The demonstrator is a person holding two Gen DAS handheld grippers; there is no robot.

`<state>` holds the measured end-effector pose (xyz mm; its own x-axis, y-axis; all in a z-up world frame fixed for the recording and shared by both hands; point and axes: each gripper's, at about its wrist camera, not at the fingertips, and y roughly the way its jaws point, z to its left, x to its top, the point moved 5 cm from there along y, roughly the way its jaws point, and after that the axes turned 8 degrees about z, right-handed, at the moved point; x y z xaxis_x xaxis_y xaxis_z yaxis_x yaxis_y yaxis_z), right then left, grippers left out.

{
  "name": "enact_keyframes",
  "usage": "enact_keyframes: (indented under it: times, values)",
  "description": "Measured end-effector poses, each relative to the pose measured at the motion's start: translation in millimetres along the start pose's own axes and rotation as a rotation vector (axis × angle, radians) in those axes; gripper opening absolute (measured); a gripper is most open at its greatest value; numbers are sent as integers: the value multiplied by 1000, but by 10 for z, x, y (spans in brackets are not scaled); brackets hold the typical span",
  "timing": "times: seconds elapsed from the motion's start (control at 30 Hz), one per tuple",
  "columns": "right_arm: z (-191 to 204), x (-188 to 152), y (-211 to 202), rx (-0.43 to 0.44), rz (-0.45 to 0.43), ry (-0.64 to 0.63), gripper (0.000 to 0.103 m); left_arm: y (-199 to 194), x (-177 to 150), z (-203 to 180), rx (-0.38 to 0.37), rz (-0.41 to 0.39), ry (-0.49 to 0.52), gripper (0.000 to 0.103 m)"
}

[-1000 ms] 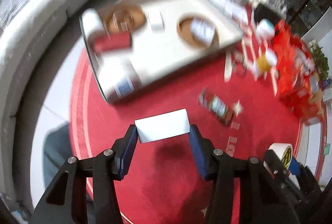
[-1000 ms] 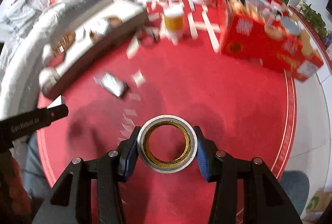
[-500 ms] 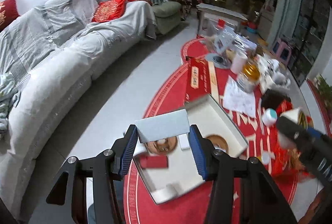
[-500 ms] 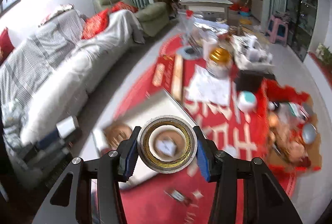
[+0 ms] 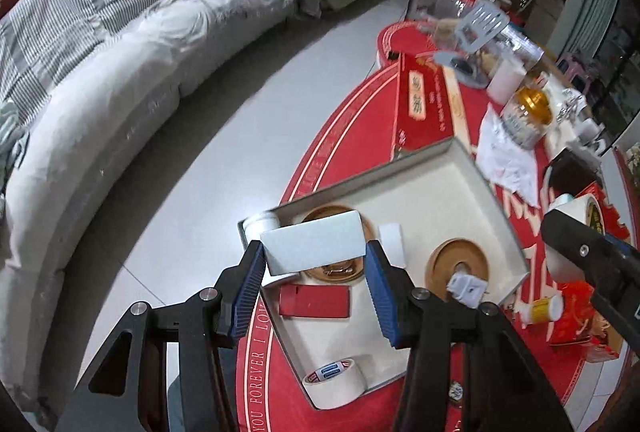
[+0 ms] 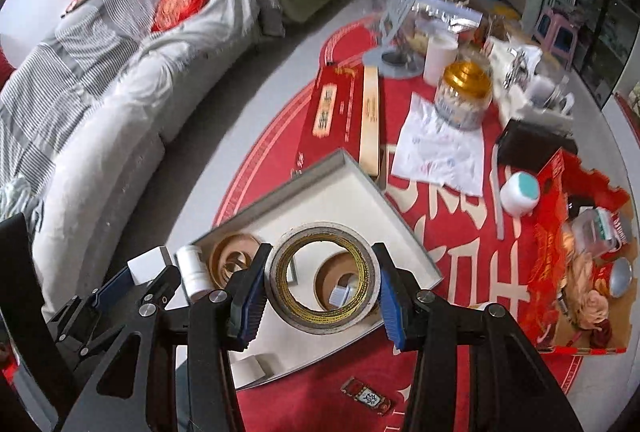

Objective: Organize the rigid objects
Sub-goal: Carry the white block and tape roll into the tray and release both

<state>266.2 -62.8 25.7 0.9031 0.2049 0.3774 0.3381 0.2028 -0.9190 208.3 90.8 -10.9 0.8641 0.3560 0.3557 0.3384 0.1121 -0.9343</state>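
Observation:
My left gripper (image 5: 315, 259) is shut on a white rectangular box (image 5: 314, 246) and holds it above the near left part of a shallow white tray (image 5: 436, 188). My right gripper (image 6: 322, 280) is shut on a tape roll (image 6: 324, 306) with a gold inner ring, held above the same tray (image 6: 340, 184). In the tray lie two brown tape cores (image 5: 458, 264), a red flat box (image 5: 314, 302), a white tape roll (image 5: 334, 378), a white bottle (image 5: 262, 224) and small white pieces. The left gripper also shows at the left of the right wrist view (image 6: 136, 272).
The tray sits on a round red table (image 6: 440, 232). A gold-lidded jar (image 6: 464, 94), a red long box (image 6: 332, 112), paper, a black box (image 6: 532, 144), a white-teal jar (image 6: 520, 192) and a cluttered red carton (image 6: 580, 244) stand behind and right. A grey sofa (image 5: 100, 72) lies left.
Both grippers have swung from looking down at the red table to a raised view over the tray, then dropped closer to it. Each still holds its object.

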Motion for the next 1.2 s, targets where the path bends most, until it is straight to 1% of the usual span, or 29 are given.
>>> enact_keyframes:
  times: [0.17,0.53,0.77,1.2]
  values:
    - [-43,-40,280,-4,54,7,50,252,-49,-34,18,44,6,54]
    - [-80,-129,671,-16,127,6,50,656,-214,-130,29,137,27,54]
    - [-124,-177,842,-23,161,11,50,783,-252,-147,33,163,32,54]
    - [-120,-196,1025,-29,189,13,50,879,-230,-132,32,178,37,54]
